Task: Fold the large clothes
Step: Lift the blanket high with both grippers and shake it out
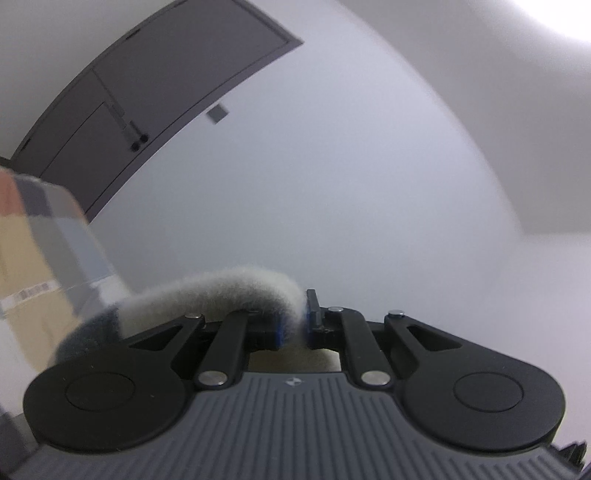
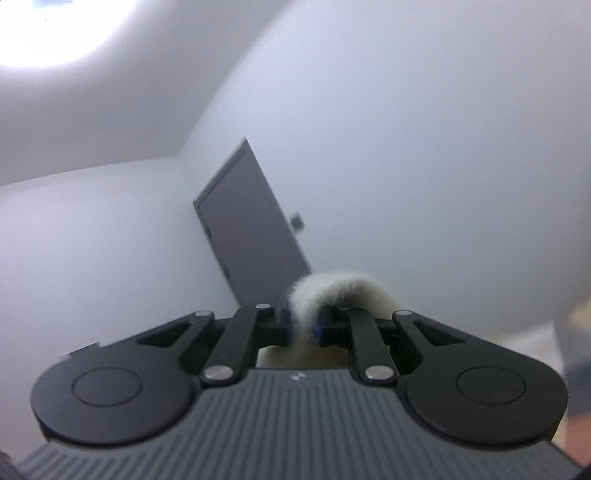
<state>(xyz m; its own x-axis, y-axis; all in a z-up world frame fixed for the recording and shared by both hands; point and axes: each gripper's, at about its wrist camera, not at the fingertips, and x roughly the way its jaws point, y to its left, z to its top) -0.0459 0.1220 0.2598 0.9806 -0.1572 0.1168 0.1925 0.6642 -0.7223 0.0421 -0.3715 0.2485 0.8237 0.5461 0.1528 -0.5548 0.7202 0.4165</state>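
Observation:
A fuzzy cream garment (image 1: 221, 291) with a dark grey patch at its left end is pinched in my left gripper (image 1: 295, 325), which is shut on its edge. The cloth arches over the left finger and hangs out of sight below. My right gripper (image 2: 303, 328) is shut on another part of the same cream garment (image 2: 343, 290), which loops over the right finger. Both grippers are raised and tilted up toward the wall and ceiling. The rest of the garment is hidden under the gripper bodies.
A grey double door (image 1: 147, 99) is in the wall ahead, seen also in the right wrist view (image 2: 255, 229). A wall plate (image 1: 217, 113) sits beside it. Stacked cardboard boxes (image 1: 33, 240) stand at the left. A ceiling light (image 2: 55, 29) glows above.

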